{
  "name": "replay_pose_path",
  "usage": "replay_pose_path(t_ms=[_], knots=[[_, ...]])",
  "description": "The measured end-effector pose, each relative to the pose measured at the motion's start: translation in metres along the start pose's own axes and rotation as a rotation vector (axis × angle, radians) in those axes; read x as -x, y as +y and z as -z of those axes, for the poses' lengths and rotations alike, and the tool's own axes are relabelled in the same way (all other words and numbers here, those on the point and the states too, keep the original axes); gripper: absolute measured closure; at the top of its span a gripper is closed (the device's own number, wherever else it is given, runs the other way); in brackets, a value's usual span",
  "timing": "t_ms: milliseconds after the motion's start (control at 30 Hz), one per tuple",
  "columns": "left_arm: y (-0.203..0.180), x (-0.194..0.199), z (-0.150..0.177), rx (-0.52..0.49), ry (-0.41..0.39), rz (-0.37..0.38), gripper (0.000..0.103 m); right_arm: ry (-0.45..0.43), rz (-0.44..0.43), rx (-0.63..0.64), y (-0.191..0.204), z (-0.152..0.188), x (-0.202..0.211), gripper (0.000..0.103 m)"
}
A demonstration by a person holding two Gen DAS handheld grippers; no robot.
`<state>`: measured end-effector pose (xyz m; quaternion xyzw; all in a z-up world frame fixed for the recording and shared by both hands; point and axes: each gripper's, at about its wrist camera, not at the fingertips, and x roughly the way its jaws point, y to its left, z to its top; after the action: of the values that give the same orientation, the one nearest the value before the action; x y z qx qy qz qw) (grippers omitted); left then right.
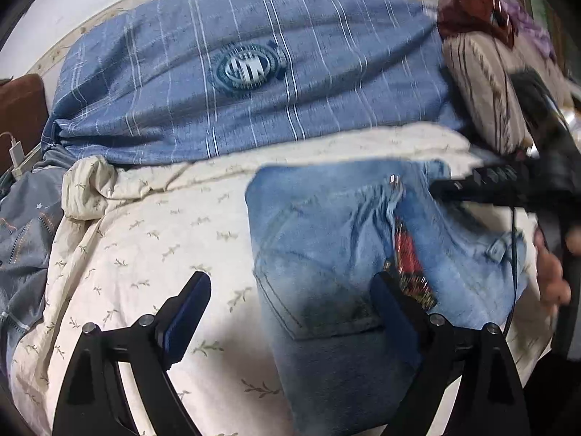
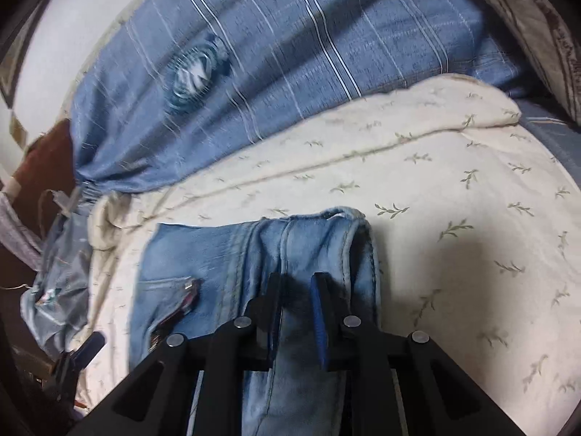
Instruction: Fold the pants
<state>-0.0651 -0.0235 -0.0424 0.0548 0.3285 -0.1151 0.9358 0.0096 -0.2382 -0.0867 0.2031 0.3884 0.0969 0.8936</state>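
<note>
**Right wrist view: denim pinched**

Right wrist view shows the right gripper (image 2: 296,290) clamped on a fold of the jeans (image 2: 254,254), which lie ahead of it on the cream quilt (image 2: 454,189). The left gripper (image 1: 290,290) stands wide, holding nothing (its right finger over the back pocket (image 1: 319,290)).

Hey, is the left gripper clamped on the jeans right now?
No, the left gripper stands wide open, one finger over the cream bedspread and the other over the jeans, pinching nothing.

Pants (image 2: 254,254): faded, soft denim. Sheet (image 2: 454,200): matt printed cotton. Gripper (image 2: 296,290): matt black plastic.
</note>
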Motion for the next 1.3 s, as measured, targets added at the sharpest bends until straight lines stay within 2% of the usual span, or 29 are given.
replay_pose_path(t_ms=[67, 133, 200, 300, 367, 500, 633, 800, 1300], knots=[[0.009, 0.008, -0.002, 0.044, -0.051, 0.024, 0.013, -0.031, -0.034, 0.022, 0.005, 0.010, 0.023, 0.084], [0.017, 0.012, -0.002, 0.073, -0.064, 0.015, 0.013, -0.055, -0.038, 0.055, 0.011, 0.019, 0.041, 0.084], [0.025, 0.008, -0.003, 0.105, -0.044, -0.012, 0.013, -0.079, -0.029, 0.085, 0.016, 0.033, 0.060, 0.084], [0.034, 0.002, -0.001, 0.151, -0.008, -0.039, 0.013, -0.057, -0.029, 0.105, 0.021, 0.051, 0.071, 0.084], [0.037, 0.000, 0.001, 0.158, 0.008, -0.058, 0.013, -0.040, 0.011, 0.146, 0.027, 0.061, 0.070, 0.085], [0.027, -0.012, 0.008, 0.090, 0.079, -0.072, 0.013, 0.040, 0.084, 0.191, 0.027, 0.074, 0.053, 0.084], [0.019, -0.014, 0.012, 0.037, 0.085, -0.080, 0.013, 0.058, 0.079, 0.180, 0.021, 0.080, 0.048, 0.084], [0.015, -0.025, 0.015, 0.024, 0.133, -0.089, 0.012, 0.074, 0.087, 0.185, 0.020, 0.083, 0.040, 0.084], [0.014, -0.019, 0.010, 0.015, 0.102, -0.115, 0.012, 0.046, 0.061, 0.150, 0.018, 0.075, 0.045, 0.083]])
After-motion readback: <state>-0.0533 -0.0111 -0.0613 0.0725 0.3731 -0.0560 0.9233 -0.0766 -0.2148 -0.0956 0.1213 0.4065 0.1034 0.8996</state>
